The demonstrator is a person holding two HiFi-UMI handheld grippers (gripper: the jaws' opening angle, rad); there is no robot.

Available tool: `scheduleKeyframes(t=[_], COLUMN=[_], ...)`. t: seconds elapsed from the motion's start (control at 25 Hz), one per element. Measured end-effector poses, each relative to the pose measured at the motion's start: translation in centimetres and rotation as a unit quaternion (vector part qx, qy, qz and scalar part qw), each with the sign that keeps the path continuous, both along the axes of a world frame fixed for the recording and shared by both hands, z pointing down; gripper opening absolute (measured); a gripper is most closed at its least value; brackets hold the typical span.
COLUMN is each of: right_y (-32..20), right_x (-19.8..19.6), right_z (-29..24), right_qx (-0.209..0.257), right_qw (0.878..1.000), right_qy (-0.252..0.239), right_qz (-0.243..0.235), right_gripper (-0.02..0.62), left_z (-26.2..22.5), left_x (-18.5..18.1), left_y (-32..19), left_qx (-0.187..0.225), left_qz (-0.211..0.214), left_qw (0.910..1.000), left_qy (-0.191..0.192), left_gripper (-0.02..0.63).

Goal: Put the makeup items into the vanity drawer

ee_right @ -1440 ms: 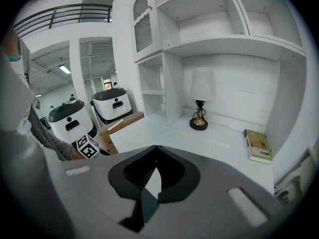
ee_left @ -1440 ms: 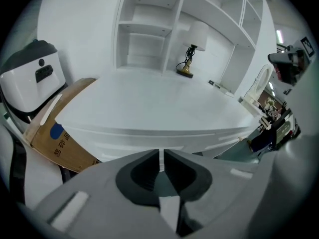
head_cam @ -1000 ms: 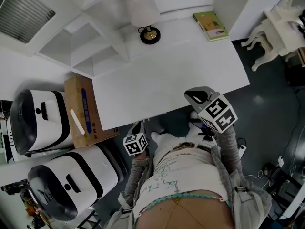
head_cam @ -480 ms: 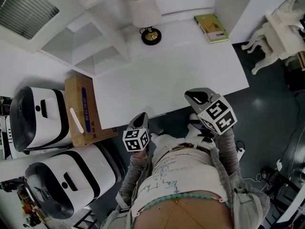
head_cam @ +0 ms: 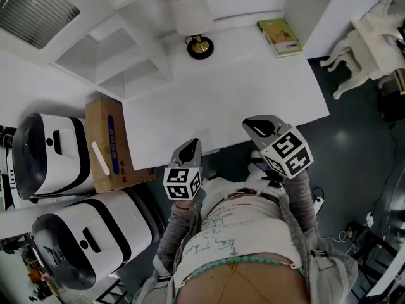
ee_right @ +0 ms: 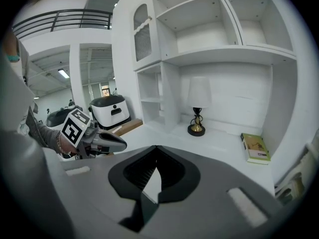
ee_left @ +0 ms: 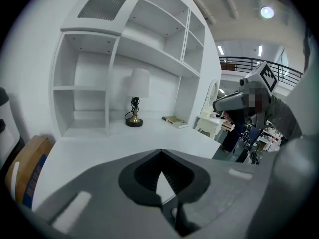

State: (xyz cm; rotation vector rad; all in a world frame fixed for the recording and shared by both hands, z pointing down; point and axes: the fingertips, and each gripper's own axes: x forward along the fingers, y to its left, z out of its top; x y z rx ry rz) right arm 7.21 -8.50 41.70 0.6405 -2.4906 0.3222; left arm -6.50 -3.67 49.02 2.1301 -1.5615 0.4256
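Item: I hold left tool (head_cam: 191, 145) and right tool (head_cam: 252, 125) closed, empty. Bench (head_cam: 253, 87) ahead bears lamp (head_cam: 190, 11), book (head_cam: 279, 35). Makeup, drawer unseen; step unsettled.

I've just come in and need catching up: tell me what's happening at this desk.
A person stands at the front edge of a white vanity desk with a gripper in each hand. The left gripper and right gripper are both shut and empty. Only a table lamp and a green book sit on the desk; no makeup items or open drawer show.
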Motion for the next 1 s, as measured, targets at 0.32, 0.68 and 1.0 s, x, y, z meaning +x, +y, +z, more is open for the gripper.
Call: scheduleKeyframes(t=[0.32,0.68,1.0], right_y=[-0.1,0.0,-0.1], right_x=[-0.5,-1.1,-1.7], right_z=[-2.2,-5.3,-7.9], right_qx=[0.017,0.041,0.05], right_qw=[0.999,0.996,0.99], right_qy=[-0.045,-0.081,-0.13], right_qz=[0.012,0.011,0.004], right_gripper=[0.028,0.028,0.028], left_z=[-4.6,-9.7,-13.9], left_x=[2.3,5.1,7.0], left_y=[-1.5,-3.3,-4.2], left_qx=[0.052,0.108,0.15], left_qz=[0.028,0.059,0.083], left_qw=[0.9982,0.9915,0.9847], left_qy=[0.012,0.041,0.032], left_gripper=[0.006,0.006,0.006])
